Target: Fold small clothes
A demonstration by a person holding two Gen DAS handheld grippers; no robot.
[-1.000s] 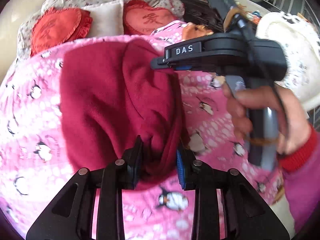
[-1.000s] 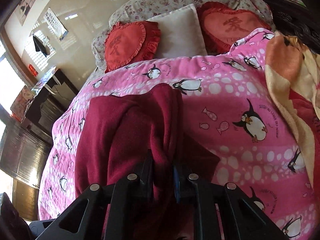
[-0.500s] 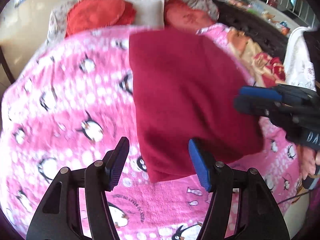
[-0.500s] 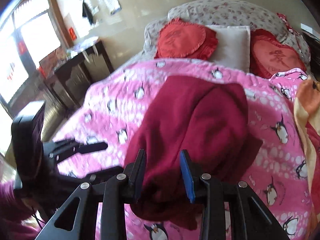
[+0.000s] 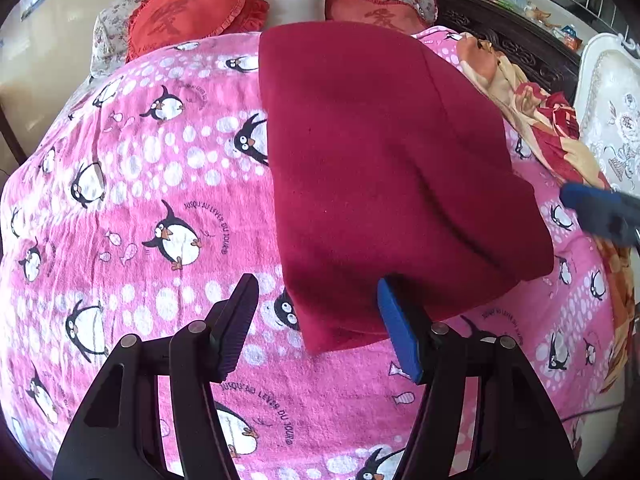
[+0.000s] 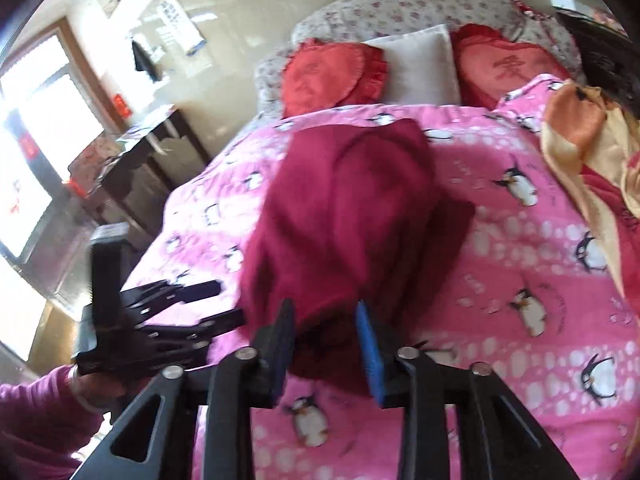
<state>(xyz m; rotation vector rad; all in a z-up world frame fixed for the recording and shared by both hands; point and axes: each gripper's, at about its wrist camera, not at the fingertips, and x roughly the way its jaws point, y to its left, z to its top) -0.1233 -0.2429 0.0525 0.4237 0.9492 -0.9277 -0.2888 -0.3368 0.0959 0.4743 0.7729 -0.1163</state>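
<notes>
While a dark red fleece garment lies folded on a bed, two hand-held grippers hover at its near edge. The garment rests on a pink blanket printed with penguins, roughly in the middle of the bed, its far end reaching toward the heart-shaped red cushions at the head. It forms a fairly neat rectangle with one soft crease across it, so the fold looks close to done.

The left gripper has its jaws spread wide and holds nothing; the near left corner of the garment sits between them, untouched. That likely means it is free to pinch this corner or to move off.

The right gripper has its jaws moderately apart, with the near right edge of the garment bunched in the gap. This view is blurred, so whether the pads touch the cloth is unclear, but they do not appear to clamp it.

A yellow and red cloth lies along the bed's right edge, well apart.
</notes>
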